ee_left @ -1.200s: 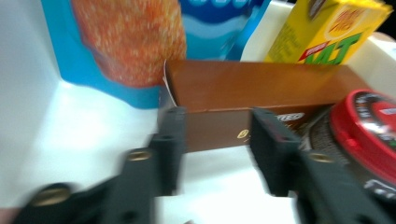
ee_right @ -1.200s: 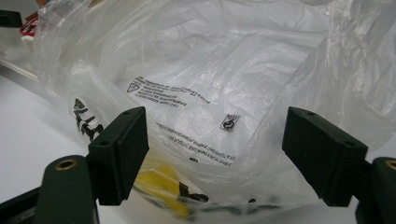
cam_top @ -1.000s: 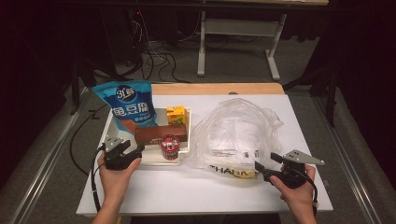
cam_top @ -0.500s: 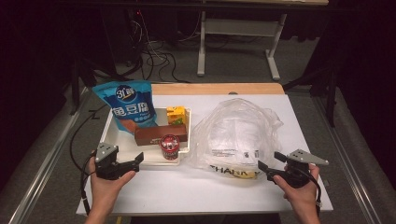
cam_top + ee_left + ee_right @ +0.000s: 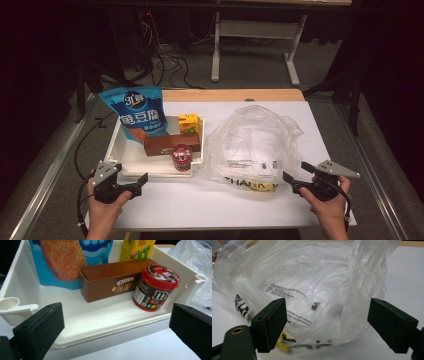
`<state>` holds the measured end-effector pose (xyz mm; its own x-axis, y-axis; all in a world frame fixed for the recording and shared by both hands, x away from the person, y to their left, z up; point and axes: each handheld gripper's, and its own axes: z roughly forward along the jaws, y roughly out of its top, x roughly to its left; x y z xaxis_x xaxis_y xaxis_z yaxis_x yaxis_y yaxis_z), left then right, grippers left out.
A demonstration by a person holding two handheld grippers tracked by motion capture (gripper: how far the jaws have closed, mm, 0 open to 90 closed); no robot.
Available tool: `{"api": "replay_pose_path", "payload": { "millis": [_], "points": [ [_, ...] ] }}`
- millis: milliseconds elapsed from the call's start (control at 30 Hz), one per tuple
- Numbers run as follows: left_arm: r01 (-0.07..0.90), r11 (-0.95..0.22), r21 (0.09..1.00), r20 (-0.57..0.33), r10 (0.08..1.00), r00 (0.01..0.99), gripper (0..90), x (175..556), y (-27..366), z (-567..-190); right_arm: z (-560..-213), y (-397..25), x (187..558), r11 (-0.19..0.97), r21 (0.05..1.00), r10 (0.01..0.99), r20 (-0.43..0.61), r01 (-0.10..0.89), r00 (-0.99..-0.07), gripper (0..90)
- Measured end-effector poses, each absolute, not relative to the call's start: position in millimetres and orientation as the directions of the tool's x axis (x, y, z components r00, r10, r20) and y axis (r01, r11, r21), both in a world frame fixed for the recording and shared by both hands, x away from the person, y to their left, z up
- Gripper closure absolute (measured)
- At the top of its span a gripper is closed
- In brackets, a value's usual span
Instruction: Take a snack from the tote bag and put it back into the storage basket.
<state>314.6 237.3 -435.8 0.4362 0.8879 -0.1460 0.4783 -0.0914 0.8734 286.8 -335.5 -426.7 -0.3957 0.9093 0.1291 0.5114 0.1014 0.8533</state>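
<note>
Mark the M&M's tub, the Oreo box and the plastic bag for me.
M&M's tub (image 5: 155,287), left gripper view, on its dark label side.
Oreo box (image 5: 110,277), left gripper view, on its brown front face.
plastic bag (image 5: 252,145), high view, on its crumpled middle.

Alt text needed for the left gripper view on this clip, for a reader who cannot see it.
The left gripper, jaws wide apart and holding nothing, faces a white tray. In the tray stand a brown Oreo box and, to its right, a red-lidded M&M's tub, with a blue snack bag and a yellow drink carton behind them. A clear plastic bag lies beyond the tray's right wall.

"OREO" on brown box (image 5: 110,281), "m&m's" on red-lidded tub (image 5: 155,287).
</note>
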Motion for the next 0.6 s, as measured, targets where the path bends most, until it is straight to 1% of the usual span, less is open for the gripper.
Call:
{"api": "replay_pose_path", "payload": {
  "millis": [133, 367, 600],
  "points": [
    [0.473, -0.083, 0.877, -0.158, 0.88, 0.449, 0.5, 315, 242, -436, -428, -340, 287, 0.097, 0.853, 0.913, 0.128, 0.513, -0.386, 15.7],
    [0.475, -0.077, 0.877, -0.161, 0.884, 0.439, 0.5, 315, 247, -437, -428, -347, 286, 0.083, 0.857, 0.92, 0.13, 0.508, -0.37, 15.3],
    [0.479, -0.079, 0.874, -0.161, 0.883, 0.44, 0.6, 316, 245, -438, -428, -347, 286, 0.078, 0.862, 0.918, 0.134, 0.502, -0.373, 15.2]
  ]
}}
